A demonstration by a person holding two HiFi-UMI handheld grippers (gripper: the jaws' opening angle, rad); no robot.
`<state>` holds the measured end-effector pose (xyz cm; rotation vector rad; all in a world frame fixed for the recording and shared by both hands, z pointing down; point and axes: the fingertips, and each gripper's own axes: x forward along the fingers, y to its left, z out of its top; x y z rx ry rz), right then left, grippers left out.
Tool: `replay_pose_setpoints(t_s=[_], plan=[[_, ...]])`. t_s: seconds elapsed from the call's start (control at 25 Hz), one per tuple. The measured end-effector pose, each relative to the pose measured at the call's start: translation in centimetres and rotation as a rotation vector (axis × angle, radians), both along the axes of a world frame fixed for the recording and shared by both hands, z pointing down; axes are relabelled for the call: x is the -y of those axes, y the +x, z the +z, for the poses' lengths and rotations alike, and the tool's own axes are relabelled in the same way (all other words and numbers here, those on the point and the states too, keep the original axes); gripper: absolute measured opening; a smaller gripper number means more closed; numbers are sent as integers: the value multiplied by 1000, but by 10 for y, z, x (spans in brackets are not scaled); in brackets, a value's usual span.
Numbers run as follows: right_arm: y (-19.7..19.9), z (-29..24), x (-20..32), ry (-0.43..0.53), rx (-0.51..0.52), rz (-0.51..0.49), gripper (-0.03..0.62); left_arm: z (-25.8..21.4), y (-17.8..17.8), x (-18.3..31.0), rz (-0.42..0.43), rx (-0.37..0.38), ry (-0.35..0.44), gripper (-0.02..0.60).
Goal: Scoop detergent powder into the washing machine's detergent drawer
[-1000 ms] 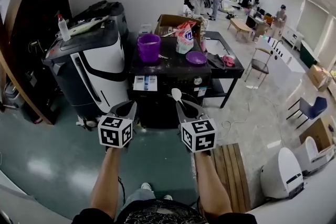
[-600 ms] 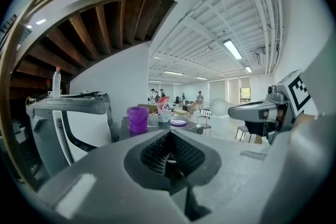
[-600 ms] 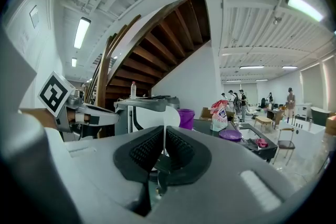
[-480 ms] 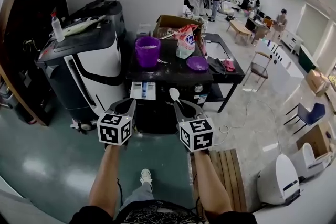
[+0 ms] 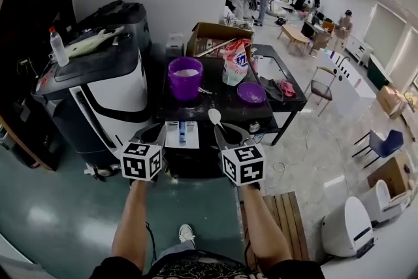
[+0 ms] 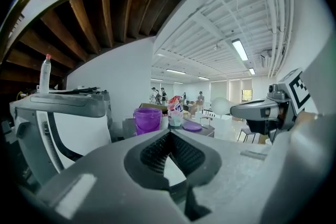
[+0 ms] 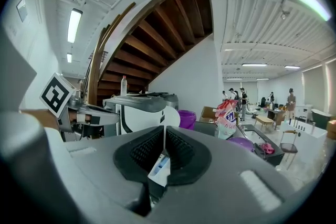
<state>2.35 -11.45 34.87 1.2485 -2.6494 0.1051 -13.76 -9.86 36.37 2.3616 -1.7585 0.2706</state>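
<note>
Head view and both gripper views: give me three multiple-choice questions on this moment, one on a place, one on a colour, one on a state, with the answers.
1. Where does the purple bucket stand?
A. on the floor
B. on the washing machine
C. on a chair

2. What colour is the spoon?
A. white
B. red
C. black

3. How is the right gripper?
A. open and empty
B. shut on the spoon
C. shut on a bag

Answers:
1. B, the bucket rests on the machine's dark top.
2. A, its bowl shows white above the jaws.
3. B, the right gripper view shows the jaws pressed on its thin handle.
</note>
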Motion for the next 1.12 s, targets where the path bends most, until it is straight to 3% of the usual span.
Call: replay_pose_setpoints(t_s=[0.6, 1.12], plan=[[-55, -8, 81, -11, -14, 37, 40, -10, -57, 87, 43, -22, 13, 0], [-74, -4, 116, -8, -18, 32, 40, -14, -72, 121, 52, -11, 22, 0]])
